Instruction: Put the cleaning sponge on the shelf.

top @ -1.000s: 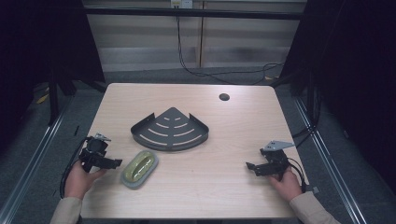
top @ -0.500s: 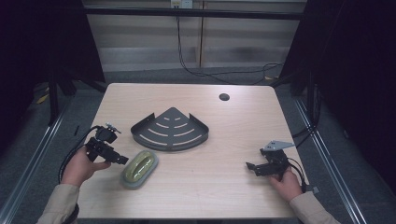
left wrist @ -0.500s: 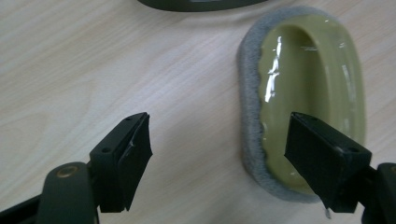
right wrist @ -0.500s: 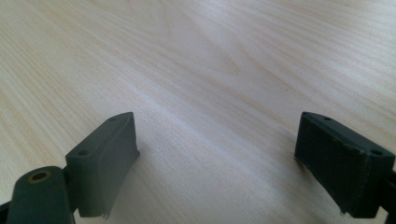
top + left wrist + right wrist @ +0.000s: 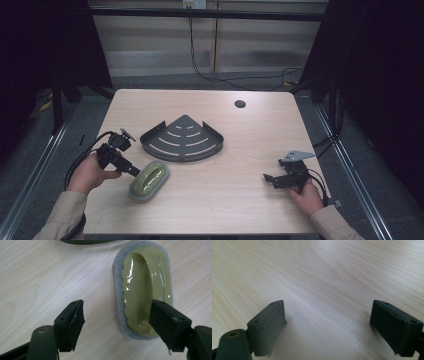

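My left gripper (image 5: 116, 315): jaws spread, one over the olive-green, grey-rimmed oval sponge (image 5: 143, 287). My right gripper (image 5: 327, 315): spread above the pale wooden table (image 5: 324, 270).

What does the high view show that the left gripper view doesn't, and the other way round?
The high view alone takes in both hands, the right tool resting open on the table with bare wood before it, the round hole near the far edge, and the dark corner rack in full. The left gripper view alone brings out the sponge's grey foam rim and glossy green top, and how the left tool is open with one jaw over the sponge's near end. Both share the sponge, the wooden table and an edge of the rack.
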{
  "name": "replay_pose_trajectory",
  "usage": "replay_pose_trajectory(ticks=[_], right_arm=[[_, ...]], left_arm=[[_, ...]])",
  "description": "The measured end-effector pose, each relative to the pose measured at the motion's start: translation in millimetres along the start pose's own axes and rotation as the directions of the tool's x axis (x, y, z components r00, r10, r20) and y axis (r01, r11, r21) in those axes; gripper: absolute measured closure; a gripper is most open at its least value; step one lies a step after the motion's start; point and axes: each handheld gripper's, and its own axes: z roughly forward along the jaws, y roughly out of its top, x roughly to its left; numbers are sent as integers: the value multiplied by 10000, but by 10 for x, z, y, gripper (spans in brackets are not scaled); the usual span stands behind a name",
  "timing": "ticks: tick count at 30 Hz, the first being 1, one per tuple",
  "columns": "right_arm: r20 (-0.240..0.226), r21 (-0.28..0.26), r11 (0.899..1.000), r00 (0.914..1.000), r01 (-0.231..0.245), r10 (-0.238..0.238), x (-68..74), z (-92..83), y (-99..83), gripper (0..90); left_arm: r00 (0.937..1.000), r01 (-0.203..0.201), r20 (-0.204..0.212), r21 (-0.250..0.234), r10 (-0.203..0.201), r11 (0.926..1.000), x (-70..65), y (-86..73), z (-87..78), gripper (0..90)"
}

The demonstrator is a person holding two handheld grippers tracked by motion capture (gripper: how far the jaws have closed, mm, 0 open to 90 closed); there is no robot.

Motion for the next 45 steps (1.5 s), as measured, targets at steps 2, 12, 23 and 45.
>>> replay_pose_trajectory(ticks=[2, 12, 23, 45], right_arm=[[1, 2, 10000, 10000, 1, -1, 0, 0, 0, 124], [2, 0, 10000, 10000, 1, -1, 0, 0, 0, 125], [-16, 2, 10000, 10000, -1, 1, 0, 0, 0, 125], [-3, 1, 10000, 10000, 0, 0, 0, 0, 0, 125]], left_arm=[[10000, -4, 21, 156, 3, 9999, -16, 21, -3, 278], [9997, -184, 148, 374, 178, 9991, -108, 132, -32, 300], [9992, -177, 368, 751, 150, 9970, -181, 201, -4, 339], [9975, -378, 648, 1382, 291, 9897, -343, 318, 219, 469]])
